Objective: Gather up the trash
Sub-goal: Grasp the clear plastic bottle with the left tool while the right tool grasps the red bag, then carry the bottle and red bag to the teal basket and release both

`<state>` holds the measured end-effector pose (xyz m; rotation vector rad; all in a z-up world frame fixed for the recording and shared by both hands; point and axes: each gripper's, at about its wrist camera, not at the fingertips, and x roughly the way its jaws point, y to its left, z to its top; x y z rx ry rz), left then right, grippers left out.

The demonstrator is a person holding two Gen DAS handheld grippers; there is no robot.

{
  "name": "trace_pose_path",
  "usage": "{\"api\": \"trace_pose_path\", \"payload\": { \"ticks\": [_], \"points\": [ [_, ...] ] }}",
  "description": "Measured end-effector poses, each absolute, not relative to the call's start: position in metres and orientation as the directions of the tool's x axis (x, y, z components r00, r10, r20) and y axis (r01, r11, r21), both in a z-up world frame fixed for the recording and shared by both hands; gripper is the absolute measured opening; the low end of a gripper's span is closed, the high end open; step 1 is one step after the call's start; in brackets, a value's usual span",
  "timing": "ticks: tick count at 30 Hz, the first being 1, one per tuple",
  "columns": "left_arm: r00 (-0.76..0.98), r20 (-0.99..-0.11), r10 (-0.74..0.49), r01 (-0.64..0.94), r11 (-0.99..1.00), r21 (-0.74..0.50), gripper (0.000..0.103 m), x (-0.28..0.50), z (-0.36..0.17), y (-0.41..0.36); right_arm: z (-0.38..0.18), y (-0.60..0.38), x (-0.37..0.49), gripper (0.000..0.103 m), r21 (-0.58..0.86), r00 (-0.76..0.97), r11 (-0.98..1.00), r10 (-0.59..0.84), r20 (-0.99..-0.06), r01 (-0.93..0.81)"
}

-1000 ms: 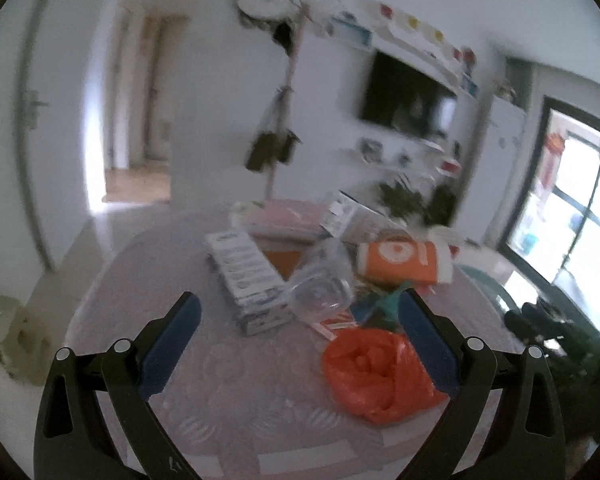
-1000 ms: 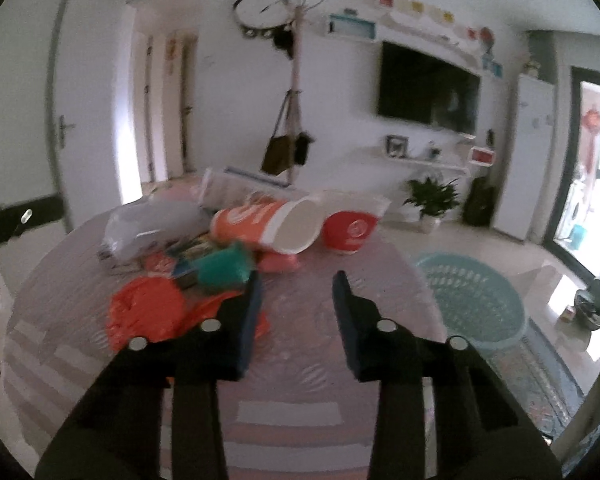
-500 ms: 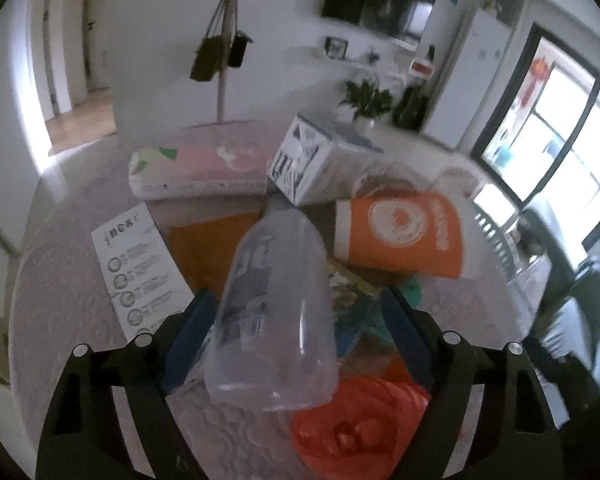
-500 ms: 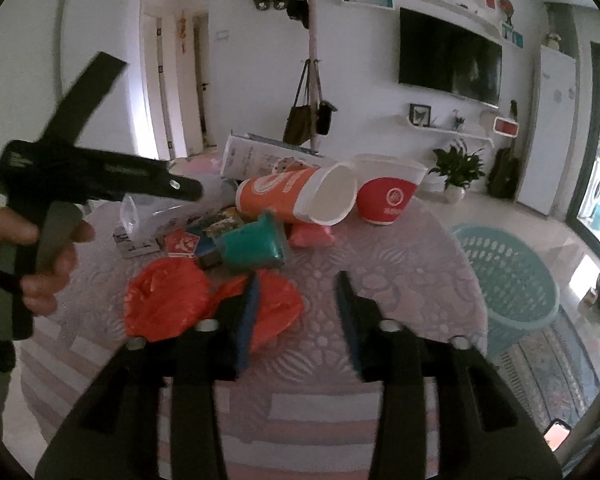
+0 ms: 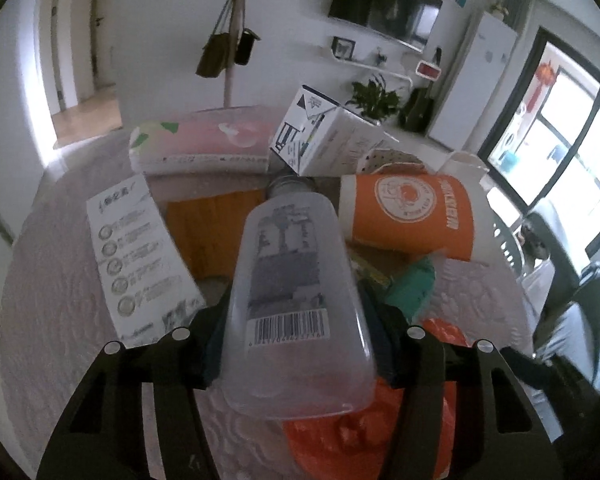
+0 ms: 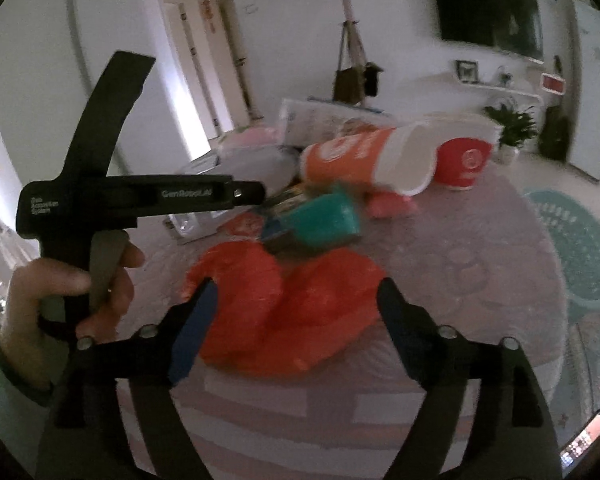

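My left gripper [image 5: 296, 316] is shut on a clear plastic bottle [image 5: 296, 292] with a barcode label, held over the table's trash pile. Around it lie an orange paper cup [image 5: 408, 216] on its side, a teal cup [image 5: 412, 284], and an orange plastic bag [image 5: 364, 440]. My right gripper [image 6: 296, 300] is open and empty, its jaws wide apart on either side of the orange plastic bag [image 6: 284, 308]. The left gripper's body [image 6: 140, 196] and the hand holding it show at the left of the right wrist view.
A white leaflet [image 5: 136, 256], a pink pack [image 5: 200, 144] and a white carton [image 5: 324, 136] lie on the round table [image 5: 60, 280]. A red bowl [image 6: 464, 160] sits behind the cups. A teal laundry basket [image 6: 576, 244] stands on the floor to the right.
My left gripper moved forward and closed on the clear bottle, which now sits between its fingers. My right gripper opened wide and moved in toward the orange bag.
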<state>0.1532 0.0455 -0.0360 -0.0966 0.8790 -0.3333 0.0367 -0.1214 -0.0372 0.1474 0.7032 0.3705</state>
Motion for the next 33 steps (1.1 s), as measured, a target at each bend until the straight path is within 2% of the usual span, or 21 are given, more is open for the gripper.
{"api": "trace_pose_path", "payload": {
  "ticks": [5,7,8,9,10,11,13,16,23,26,33],
  "points": [
    [0.634,-0.685,-0.36,0.217,0.932,-0.29,0.054,0.128,-0.031,0.062,-0.051,-0.097,0.053,0.082,0.241,0.627,0.931,0.363,-0.69,-0.273],
    [0.649,-0.659,-0.381,0.21,0.922,-0.326,0.054,0.118,-0.026,0.069,-0.055,-0.092,0.056,0.078,0.224,0.612,0.935,0.349,-0.71,-0.274],
    [0.656,-0.645,-0.392,0.213,0.916,-0.341,0.054,0.113,-0.024,0.072,-0.055,-0.091,0.056,0.073,0.223,0.612,0.933,0.354,-0.708,-0.282],
    [0.66,-0.637,-0.399,0.216,0.913,-0.347,0.054,0.107,-0.024,0.075,-0.054,-0.09,0.055,0.061,0.227,0.609,0.928,0.366,-0.703,-0.296],
    [0.662,-0.631,-0.404,0.222,0.91,-0.349,0.054,0.102,-0.024,0.075,-0.054,-0.088,0.053,0.053,0.23,0.606,0.922,0.379,-0.699,-0.311],
    [0.662,-0.63,-0.407,0.227,0.909,-0.349,0.054,0.096,-0.024,0.075,-0.052,-0.088,0.05,0.05,0.225,0.61,0.921,0.38,-0.696,-0.317],
    [0.66,-0.627,-0.413,0.232,0.906,-0.353,0.054,0.086,-0.025,0.077,-0.048,-0.088,0.044,0.034,0.214,0.617,0.919,0.383,-0.688,-0.332],
    [0.662,-0.625,-0.415,0.232,0.906,-0.355,0.054,0.069,-0.024,0.08,-0.042,-0.095,0.032,0.026,0.171,0.652,0.929,0.354,-0.671,-0.329],
    [0.662,-0.631,-0.404,0.229,0.911,-0.343,0.054,0.038,-0.027,0.08,-0.025,-0.142,0.019,0.023,0.18,0.703,0.948,0.315,-0.638,-0.262],
    [0.628,-0.663,-0.407,0.234,0.912,-0.337,0.054,0.025,-0.038,0.071,-0.023,-0.158,0.017,0.023,0.174,0.722,0.956,0.291,-0.628,-0.235],
    [0.554,-0.708,-0.438,0.203,0.896,-0.396,0.054,0.028,-0.066,0.062,-0.023,-0.179,0.013,0.023,0.155,0.746,0.969,0.248,-0.618,-0.194]
  ]
}}
